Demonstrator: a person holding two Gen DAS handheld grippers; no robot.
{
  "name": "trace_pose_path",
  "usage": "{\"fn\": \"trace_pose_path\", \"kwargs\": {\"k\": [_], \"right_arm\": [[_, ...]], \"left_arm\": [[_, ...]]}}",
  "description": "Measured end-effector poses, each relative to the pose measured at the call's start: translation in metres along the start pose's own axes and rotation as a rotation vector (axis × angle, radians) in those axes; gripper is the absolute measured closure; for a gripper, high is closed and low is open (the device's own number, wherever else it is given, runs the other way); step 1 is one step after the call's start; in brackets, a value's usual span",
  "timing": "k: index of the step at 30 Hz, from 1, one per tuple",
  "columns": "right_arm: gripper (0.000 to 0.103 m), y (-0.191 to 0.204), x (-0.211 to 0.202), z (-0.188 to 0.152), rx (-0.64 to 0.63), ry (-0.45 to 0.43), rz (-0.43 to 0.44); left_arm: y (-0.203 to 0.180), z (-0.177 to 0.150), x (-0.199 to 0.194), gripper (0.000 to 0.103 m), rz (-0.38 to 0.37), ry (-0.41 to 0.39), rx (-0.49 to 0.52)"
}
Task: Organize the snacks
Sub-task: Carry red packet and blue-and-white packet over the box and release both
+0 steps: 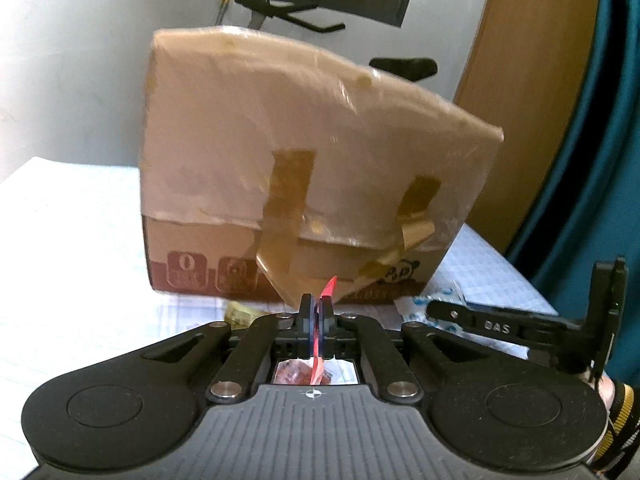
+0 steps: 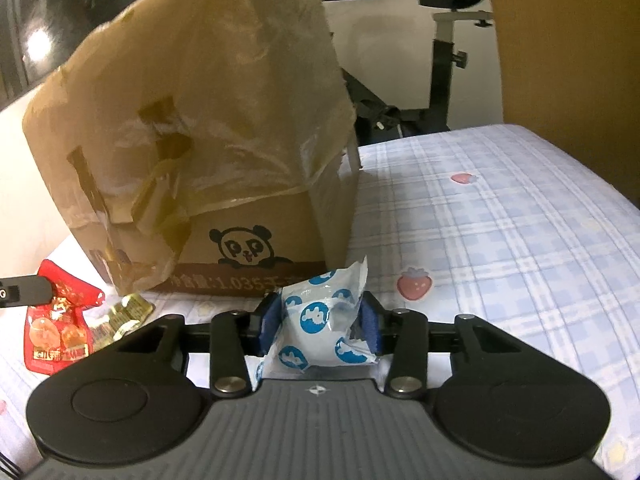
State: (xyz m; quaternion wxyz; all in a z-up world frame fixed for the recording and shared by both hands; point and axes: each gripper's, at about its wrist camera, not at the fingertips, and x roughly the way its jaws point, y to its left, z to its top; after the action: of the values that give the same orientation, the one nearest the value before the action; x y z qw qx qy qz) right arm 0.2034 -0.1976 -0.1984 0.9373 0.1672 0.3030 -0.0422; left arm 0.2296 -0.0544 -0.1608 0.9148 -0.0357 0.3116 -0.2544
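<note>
On the checked sheet with strawberry prints, in front of the taped cardboard box: both of my tools are low and pointed at the box's near face.

Left gripper: jaws clenched flat on the thin edge of a red snack packet. Packet runs edge-on between the pads, its tip poking out ahead of them, the rest hanging below. From the right wrist view the same red packet shows to the left, pinched by a black finger.

Right gripper: jaws grasping a white snack packet with blue round prints. The blue pads press its two sides; the crimped end sticks up toward the box's panda logo.

Small gold-wrapped sweets lie on the sheet just beside the box's lower corner, between the red packet and my right tool.

Box: flaps up, covered in clear and brown tape. Exercise bike behind it. Striped cuff at the left view's right edge.
</note>
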Motion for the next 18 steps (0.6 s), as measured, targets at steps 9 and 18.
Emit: {"fn": "trace_pose_path", "kwargs": {"k": [9,18], "right_arm": [[0.061,-0.001,-0.055,0.021,0.025,-0.103,0.050],[0.062,0.020,-0.117,0.057,-0.009,-0.257,0.159]], "left_arm": [[0.009,0.025,-0.036,0.100,-0.002,-0.104,-0.032],[0.005,0.059,-0.070,0.100,-0.035,-0.221,-0.016]]}}
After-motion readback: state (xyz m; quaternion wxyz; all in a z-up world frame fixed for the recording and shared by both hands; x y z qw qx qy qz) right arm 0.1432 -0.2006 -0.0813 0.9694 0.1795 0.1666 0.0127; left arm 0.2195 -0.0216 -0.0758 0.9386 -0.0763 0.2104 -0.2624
